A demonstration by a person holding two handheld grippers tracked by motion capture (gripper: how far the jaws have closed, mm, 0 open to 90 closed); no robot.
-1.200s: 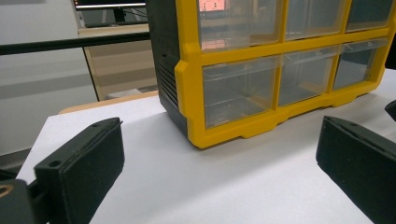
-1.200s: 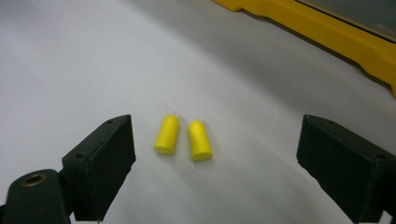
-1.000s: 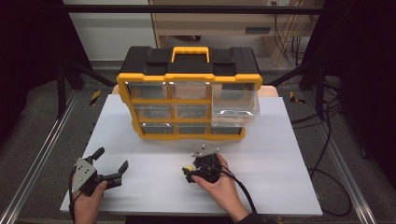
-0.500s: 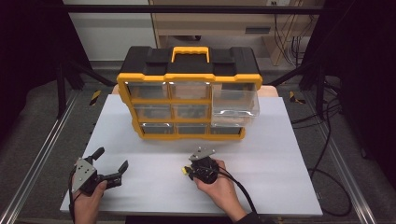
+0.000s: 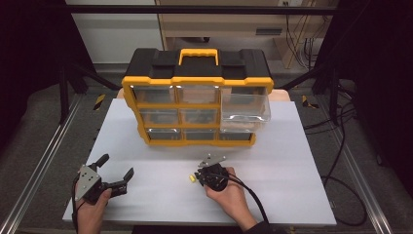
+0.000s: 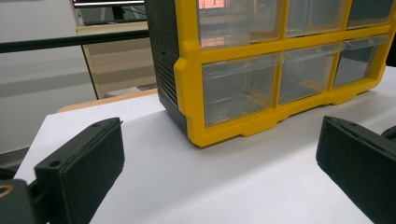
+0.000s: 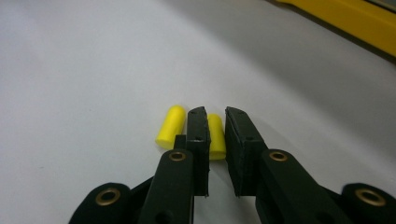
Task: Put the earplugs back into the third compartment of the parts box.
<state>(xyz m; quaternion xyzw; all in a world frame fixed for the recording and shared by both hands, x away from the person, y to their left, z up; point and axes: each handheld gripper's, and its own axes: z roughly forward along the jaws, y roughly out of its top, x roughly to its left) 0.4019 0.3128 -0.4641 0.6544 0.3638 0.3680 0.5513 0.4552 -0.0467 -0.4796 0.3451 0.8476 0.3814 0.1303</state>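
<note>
Two small yellow foam plugs lie on the white tabletop. In the right gripper view one plug sits between the jaws of my right gripper, which are shut on it. The other plug lies just outside the left jaw. From the high view, the right gripper points left at a yellow spot, the plugs, near the table's front middle. My left gripper rests at the front left, open wide and holding nothing; its jaws frame bare table.
A yellow and black drawer organizer with clear drawers stands at the back middle, and its corner looms in the left gripper view. Its large right drawer is pulled out. A cable trails from the right gripper toward the front edge.
The right gripper has shifted slightly left and toward the near edge, down at the plugs. The left gripper has not moved.
</note>
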